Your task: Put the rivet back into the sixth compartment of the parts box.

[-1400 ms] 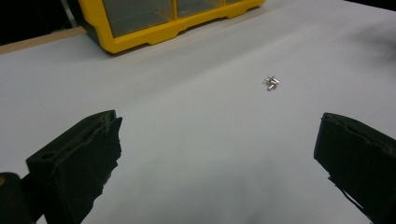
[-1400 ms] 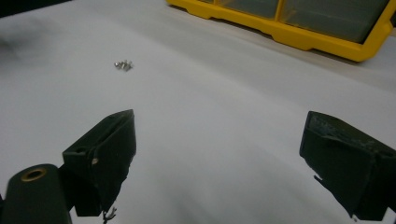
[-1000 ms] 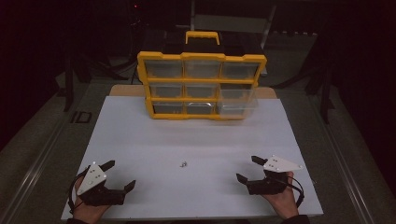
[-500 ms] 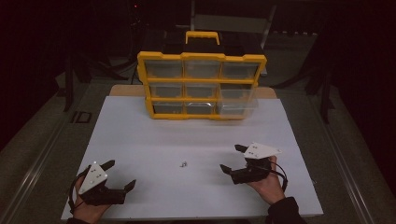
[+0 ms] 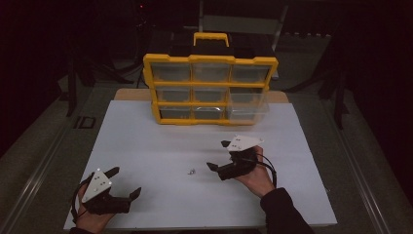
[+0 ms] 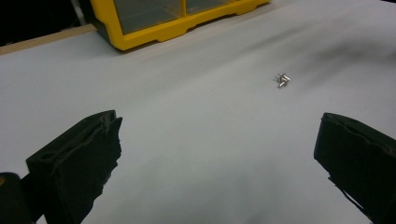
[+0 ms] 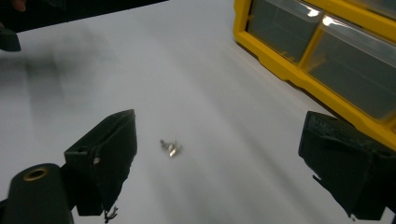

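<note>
A small cluster of metal screws (image 5: pixel 192 171) (image 6: pixel 282 80) (image 7: pixel 171 148) lies on the white table top near its middle. My right gripper (image 5: pixel 219 156) hovers just right of the screws, open, its jaws pointing left toward them with nothing between them. My left gripper (image 5: pixel 124 181) rests open at the near left corner, far from the screws. A yellow parts organizer (image 5: pixel 210 90) (image 6: pixel 159 28) (image 7: pixel 322 51) with clear drawers stands upright at the far edge; its lower right drawer (image 5: pixel 247 110) sticks out a little.
The white table top (image 5: pixel 146 141) has a wooden strip along its far edge behind the organizer. Dark floor and metal rails surround the table. A person's hands and a dark sleeve (image 5: pixel 285 212) enter from the near edge.
My right gripper has moved forward and left from the near right corner to beside the screws, staying open. The left gripper has not moved.
</note>
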`<state>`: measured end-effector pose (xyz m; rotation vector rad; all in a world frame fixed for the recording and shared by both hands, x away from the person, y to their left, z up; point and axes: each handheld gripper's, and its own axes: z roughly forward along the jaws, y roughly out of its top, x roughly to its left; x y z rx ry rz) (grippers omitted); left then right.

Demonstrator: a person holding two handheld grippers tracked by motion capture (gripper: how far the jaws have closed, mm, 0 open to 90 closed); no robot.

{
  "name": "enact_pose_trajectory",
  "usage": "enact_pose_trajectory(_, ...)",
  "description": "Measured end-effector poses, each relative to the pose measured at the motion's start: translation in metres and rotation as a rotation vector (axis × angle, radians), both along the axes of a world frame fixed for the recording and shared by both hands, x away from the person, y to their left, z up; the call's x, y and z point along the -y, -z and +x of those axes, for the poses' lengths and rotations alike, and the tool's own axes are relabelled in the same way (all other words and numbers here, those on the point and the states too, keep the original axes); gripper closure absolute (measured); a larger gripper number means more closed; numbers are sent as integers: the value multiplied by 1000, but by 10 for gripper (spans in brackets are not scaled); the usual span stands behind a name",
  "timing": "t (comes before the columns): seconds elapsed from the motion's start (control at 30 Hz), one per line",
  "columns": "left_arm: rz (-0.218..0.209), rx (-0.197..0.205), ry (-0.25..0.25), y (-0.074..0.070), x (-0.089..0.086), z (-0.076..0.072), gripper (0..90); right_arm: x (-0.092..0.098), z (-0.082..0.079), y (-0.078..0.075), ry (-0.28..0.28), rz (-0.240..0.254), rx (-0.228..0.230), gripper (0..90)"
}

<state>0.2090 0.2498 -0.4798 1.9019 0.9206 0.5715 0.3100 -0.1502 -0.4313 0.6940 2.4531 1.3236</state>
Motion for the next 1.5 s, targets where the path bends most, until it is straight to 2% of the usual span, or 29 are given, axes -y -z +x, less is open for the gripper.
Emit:
enact_pose_trajectory(0.23, 2, -3, -2, 1, -1, 1, 13, -23, 13, -3, -33, -9, -20, 114)
enact_pose_trajectory(0.3, 2, -4, -3, 1, -2, 1, 13, -33, 19, -2, -47, -30, -33, 114)
enact_pose_trajectory(0.47, 3, -4, -1, 1, -1, 1, 13, -44, 23, -2, -67, -62, -56, 114)
enact_pose_trajectory(0.53, 3, -4, 0, 1, -1, 1, 13, -46, 24, -2, -71, -73, -57, 114)
enact_pose_trajectory(0.7, 4, -5, 1, 1, -1, 1, 13, -51, 23, -4, -100, -159, -52, 114)
enact_pose_trajectory(0.87, 6, -6, 2, 1, -1, 1, 13, -53, 24, -4, -121, -204, -55, 114)
enact_pose_trajectory(1.0, 3, -6, 2, 1, -1, 1, 13, -55, 26, -3, -139, -259, -65, 114)
enact_pose_trajectory(1.03, 4, -6, 2, 1, -1, 1, 13, -55, 26, -3, -139, -259, -65, 114)
enact_pose_trajectory(1.07, 4, -7, 4, 1, -1, 1, 13, -57, 26, -3, -150, -290, -75, 114)
enact_pose_trajectory(1.2, 3, -9, 5, 1, -1, 1, 13, -60, 26, -3, -167, -338, -90, 114)
enact_pose_trajectory(1.5, 7, -11, 8, 1, 0, 1, 13, -63, 30, -4, -190, -384, -98, 130)
